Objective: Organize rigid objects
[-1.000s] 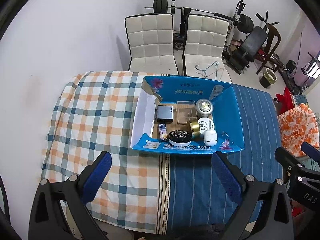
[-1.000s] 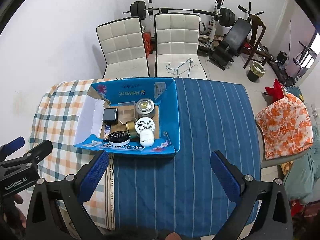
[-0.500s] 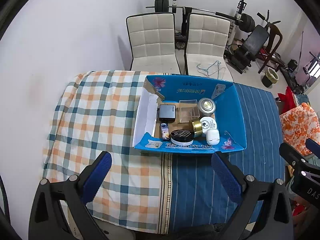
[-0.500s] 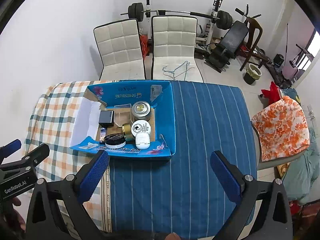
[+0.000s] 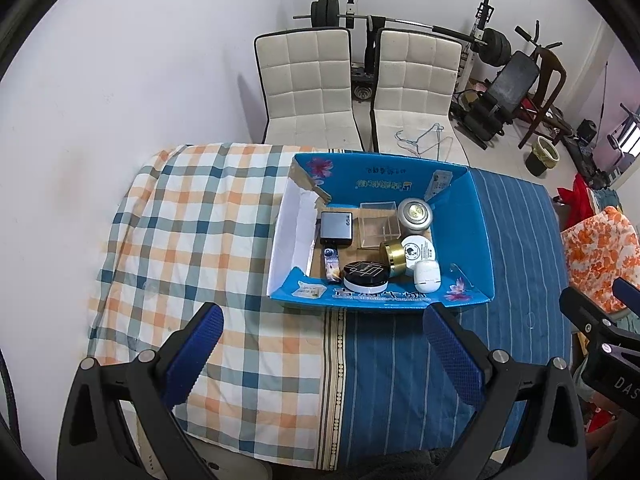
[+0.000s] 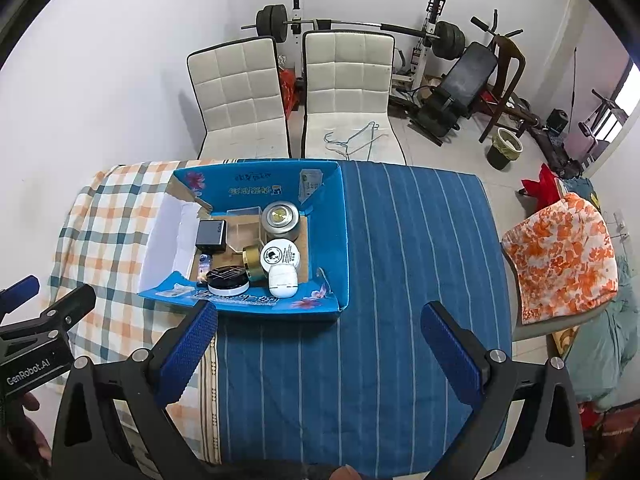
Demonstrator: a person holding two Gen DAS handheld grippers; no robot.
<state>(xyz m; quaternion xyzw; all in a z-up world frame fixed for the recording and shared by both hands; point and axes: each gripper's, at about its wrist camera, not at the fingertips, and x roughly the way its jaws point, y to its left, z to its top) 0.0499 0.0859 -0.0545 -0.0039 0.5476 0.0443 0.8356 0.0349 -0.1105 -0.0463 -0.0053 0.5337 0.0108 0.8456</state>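
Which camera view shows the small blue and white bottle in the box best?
The left wrist view shows the small bottle best: it lies on the floor of the blue box, seen along its whole length beside the black compact. In the right wrist view, the bottle looks smaller and the compact hides its near end.

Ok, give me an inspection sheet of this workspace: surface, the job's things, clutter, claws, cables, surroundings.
Surface: table under a checked cloth and a blue striped cloth.
Job's things: open blue box holds a grey charger, clear case, silver tin, gold jar, white round tin, black compact, white case and a small tube.
Clutter: nothing seen on the cloths outside the box.
Claws: left claw and right claw both open, empty, above the near edge.
Cables: nothing seen.
Surroundings: two white chairs, wire hangers, barbell rack, floral cushion.
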